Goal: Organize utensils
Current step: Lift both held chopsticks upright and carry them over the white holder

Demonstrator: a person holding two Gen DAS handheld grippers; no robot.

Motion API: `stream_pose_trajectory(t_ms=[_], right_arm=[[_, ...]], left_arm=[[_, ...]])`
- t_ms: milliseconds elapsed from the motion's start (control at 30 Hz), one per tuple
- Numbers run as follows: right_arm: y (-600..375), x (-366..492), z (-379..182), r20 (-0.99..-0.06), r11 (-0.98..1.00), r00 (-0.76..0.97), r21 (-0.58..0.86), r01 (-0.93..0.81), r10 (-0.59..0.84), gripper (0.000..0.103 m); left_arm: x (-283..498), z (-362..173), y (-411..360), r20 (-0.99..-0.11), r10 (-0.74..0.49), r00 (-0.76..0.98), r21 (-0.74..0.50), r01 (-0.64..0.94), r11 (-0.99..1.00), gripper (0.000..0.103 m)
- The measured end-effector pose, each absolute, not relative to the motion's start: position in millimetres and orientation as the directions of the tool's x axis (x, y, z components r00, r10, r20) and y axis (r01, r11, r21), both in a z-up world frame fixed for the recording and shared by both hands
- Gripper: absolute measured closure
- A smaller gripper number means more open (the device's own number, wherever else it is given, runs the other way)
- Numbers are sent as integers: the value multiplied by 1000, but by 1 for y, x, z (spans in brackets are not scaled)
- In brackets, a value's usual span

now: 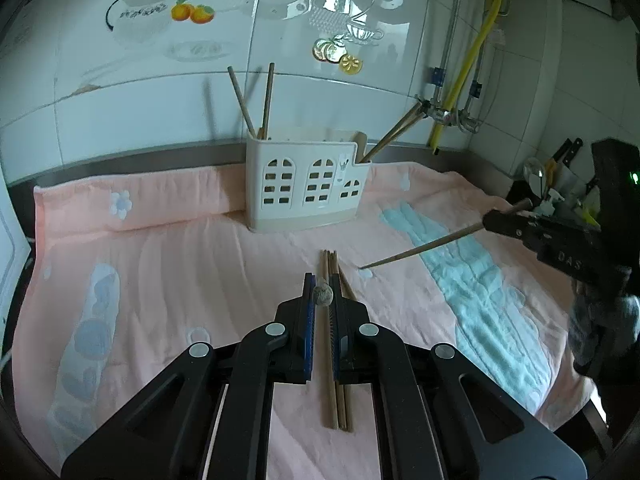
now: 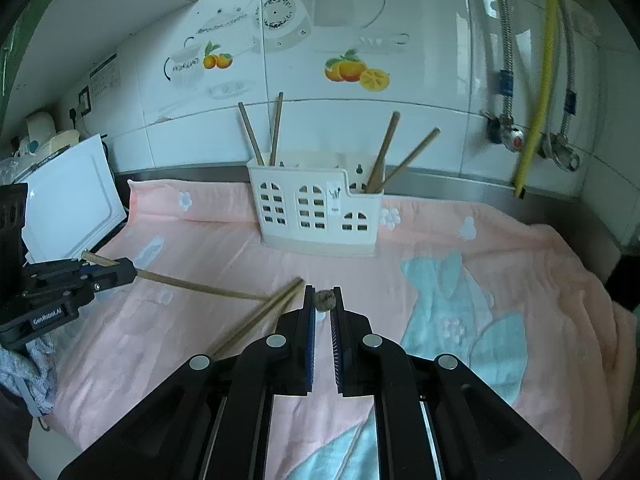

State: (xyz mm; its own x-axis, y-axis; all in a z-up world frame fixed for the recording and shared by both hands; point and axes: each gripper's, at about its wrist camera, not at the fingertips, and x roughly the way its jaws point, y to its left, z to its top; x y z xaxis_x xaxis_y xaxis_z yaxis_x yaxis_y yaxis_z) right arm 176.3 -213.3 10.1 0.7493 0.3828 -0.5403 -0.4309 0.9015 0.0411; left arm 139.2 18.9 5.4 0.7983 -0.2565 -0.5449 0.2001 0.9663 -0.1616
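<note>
In the left wrist view, my left hand-held gripper [image 1: 322,294] is clamped on a single chopstick, seen end-on as a round tip [image 1: 322,294] between the pads. The landmark is the white utensil holder [image 1: 306,184], standing at the back of the pink towel [image 1: 160,280] that covers the surface. Two chopsticks [image 1: 256,100] already stand in the holder's left compartment and two more [image 1: 394,130] lean out of its right one, so I judge the job roughly half done. A loose bundle of chopsticks [image 1: 334,360] lies on the towel in front of the holder, under my jaws, not yet sorted. To the right of the holder, my right hand-held gripper [image 1: 500,222] grips a chopstick [image 1: 424,246] whose thin end slants down toward the towel.

In the right wrist view, the right hand-held gripper [image 2: 324,300] is closed on its own chopstick tip [image 2: 324,300]. The holder [image 2: 316,208] sits straight ahead against the tiled wall [image 2: 420,128]. Left of the holder, my left hand-held gripper [image 2: 120,270] holds its chopstick [image 2: 192,286], its far end crossing over the loose ones [image 2: 260,316]. Above the holder's mouth there is open room; the standing chopsticks narrow each compartment, and the pipes and valves [image 2: 516,136] lie to the holder's right. A white board [image 2: 68,204] leans at the towel's left edge.
</note>
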Motion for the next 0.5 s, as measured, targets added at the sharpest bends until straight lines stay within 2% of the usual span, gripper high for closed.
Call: stream_pose_trajectory(t_ms=[500], right_arm=[[-210,252,112,-491,894,769,46,-446,409,96]], left_arm=[[193,73,17,-498,-231,836,-88,217,972,98]])
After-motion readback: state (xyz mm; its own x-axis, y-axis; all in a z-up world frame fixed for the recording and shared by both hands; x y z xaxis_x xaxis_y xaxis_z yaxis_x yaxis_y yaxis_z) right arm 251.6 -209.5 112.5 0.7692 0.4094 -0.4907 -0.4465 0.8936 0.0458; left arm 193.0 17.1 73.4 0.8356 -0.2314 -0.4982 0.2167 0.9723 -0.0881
